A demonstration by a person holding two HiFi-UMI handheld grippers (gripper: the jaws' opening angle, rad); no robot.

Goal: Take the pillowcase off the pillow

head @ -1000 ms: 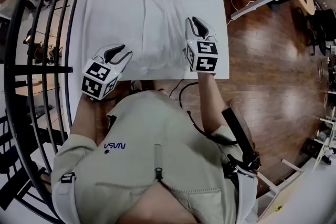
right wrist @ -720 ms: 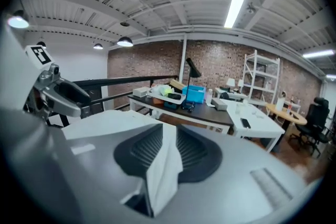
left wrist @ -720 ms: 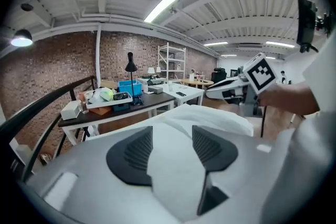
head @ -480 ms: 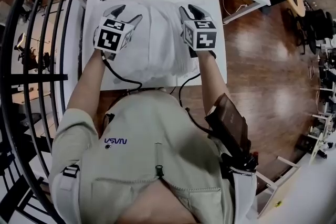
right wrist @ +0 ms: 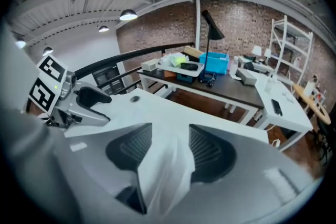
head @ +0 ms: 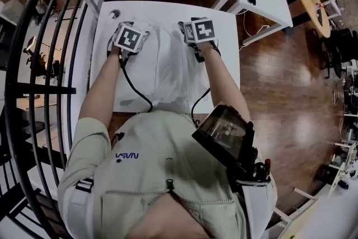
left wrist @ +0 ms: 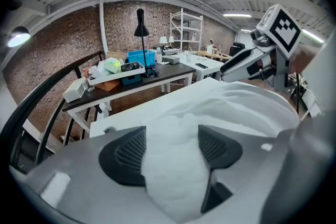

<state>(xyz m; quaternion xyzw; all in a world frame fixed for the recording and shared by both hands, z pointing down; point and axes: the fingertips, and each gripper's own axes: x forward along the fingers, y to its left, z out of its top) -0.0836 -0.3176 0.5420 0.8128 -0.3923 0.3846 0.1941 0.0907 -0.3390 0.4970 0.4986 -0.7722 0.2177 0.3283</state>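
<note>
1. Now the pillow (head: 166,84) lies flat on the white surface (head: 104,73), with the pillowcase (head: 163,56) on it.
2. A moment ago both tongs were at the near end of the pillow, close to the person's body. They have gone across it and now sit at the far end, one at each far corner.
3. The left tongs (left wrist: 170,136) have just been opening. They are wide apart now, and a soft white lump fills the gap between them. The pads are not squeezing it.
4. The right tongs (right wrist: 169,136) have just been opening too. A thin fold of white cloth stands up between them, but they are not pinching it.
5. The white cloth all looks the same from here, so I cannot tell if the lump in the left tongs is only pillowcase or pillow as well.
6. I think this means the person is getting ready to grab the far end. The next thing is to close both tongs on the cloth there.
7. The pillowcase is not off yet, so most of the job is still to do.
8. If the tongs grab the pillow along with the case, the case may not slide off.
</note>
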